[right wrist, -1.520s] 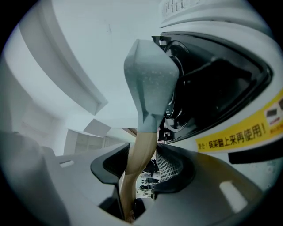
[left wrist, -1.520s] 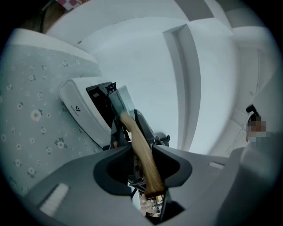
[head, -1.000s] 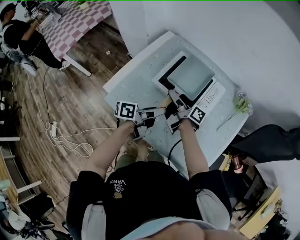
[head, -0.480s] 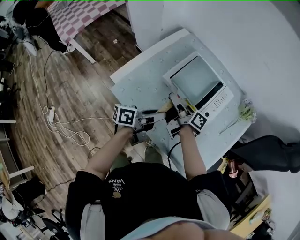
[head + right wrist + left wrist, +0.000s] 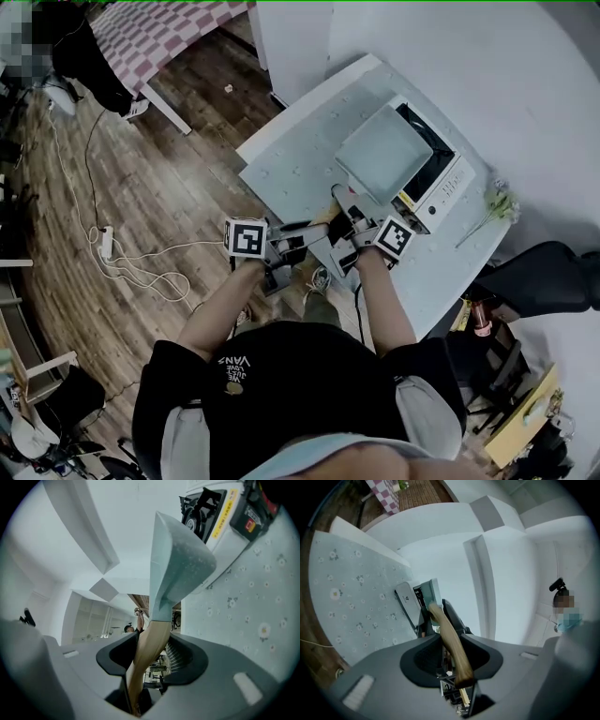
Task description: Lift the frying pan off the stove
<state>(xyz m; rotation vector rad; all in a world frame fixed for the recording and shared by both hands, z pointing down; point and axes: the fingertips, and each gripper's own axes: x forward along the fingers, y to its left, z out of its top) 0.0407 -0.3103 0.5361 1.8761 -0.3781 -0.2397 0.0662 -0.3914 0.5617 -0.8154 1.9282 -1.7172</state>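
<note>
Clamping frying pan (image 5: 384, 155) handle (image 5: 451, 637), left tongs (image 5: 302, 239) and right tongs (image 5: 351, 212), pan overhanging stove (image 5: 448, 184)

We find the stove (image 5: 439, 180) at the far right of the surface (image 5: 291, 159); the frying pan (image 5: 384, 153) overlaps its left side, handle toward us between the jaws of left gripper (image 5: 317, 227) and right gripper (image 5: 341, 196); flowers (image 5: 497, 208) lie right of the stove.

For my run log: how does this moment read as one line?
pan: raised off stove | left gripper: shut on handle | right gripper: shut on handle
</note>
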